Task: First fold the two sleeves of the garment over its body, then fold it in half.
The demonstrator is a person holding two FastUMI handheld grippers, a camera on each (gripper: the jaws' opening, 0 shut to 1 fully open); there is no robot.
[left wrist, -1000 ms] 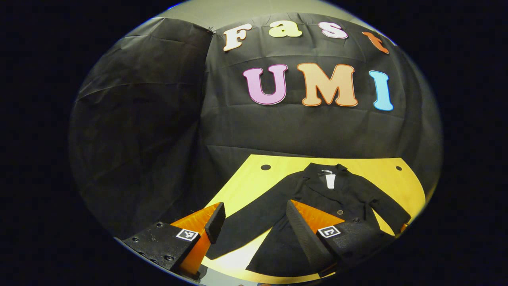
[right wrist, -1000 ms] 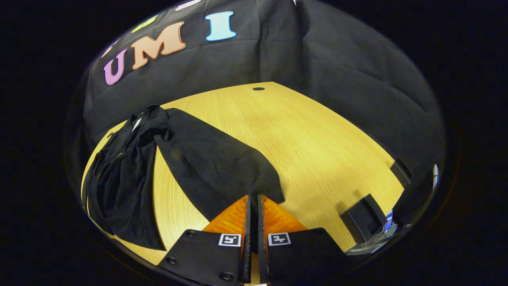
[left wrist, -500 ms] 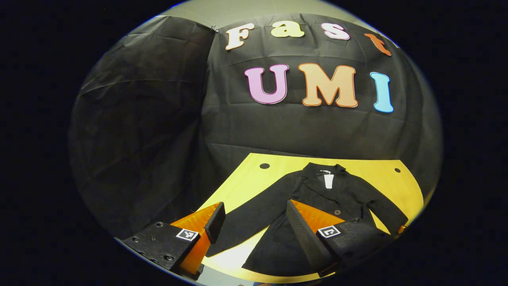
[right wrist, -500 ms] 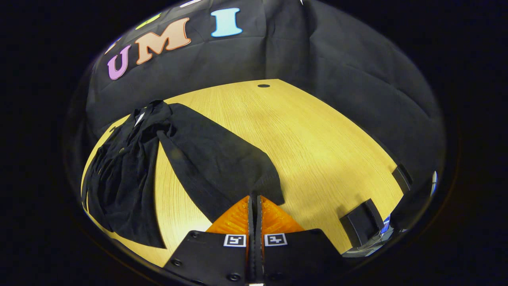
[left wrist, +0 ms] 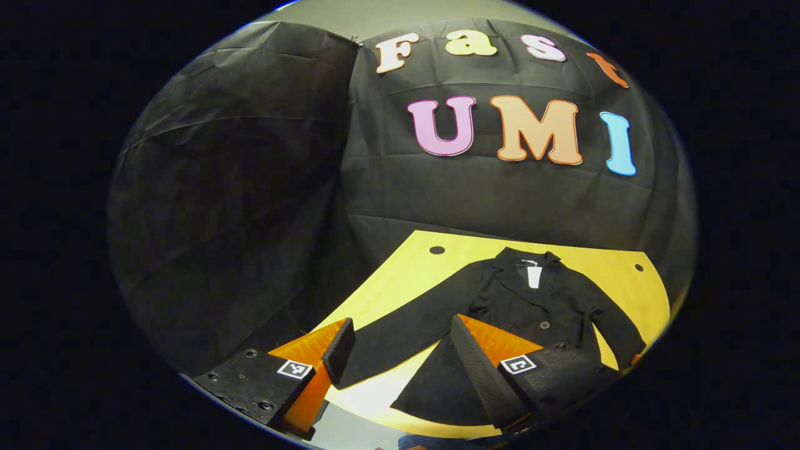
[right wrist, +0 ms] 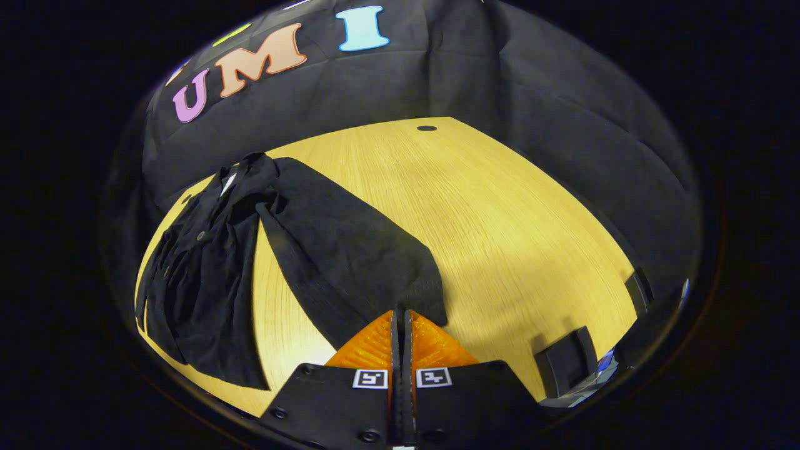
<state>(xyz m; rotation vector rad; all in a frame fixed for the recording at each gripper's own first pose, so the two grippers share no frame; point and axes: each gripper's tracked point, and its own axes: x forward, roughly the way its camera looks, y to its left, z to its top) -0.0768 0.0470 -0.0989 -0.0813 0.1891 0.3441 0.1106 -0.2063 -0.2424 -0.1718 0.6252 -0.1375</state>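
No legible writing, number or brand was found on any object. Each finger of the left gripper (left wrist: 401, 325) carries a square black-and-white coded marker (left wrist: 294, 369), which is a pattern and not text. Each finger of the right gripper (right wrist: 401, 312) bears a like coded marker (right wrist: 370, 379). The white tag (left wrist: 533, 275) at the collar of the garment (left wrist: 537, 306) is too small to read.

Ahead of me a wrinkled black cloth wall (left wrist: 475, 194) hangs behind a yellow wood-grain bench (right wrist: 500, 219), and another panel of it closes off my left side. The bench has small dark round holes (left wrist: 437, 250) near its far corners. Light pools brightest along its near edge.
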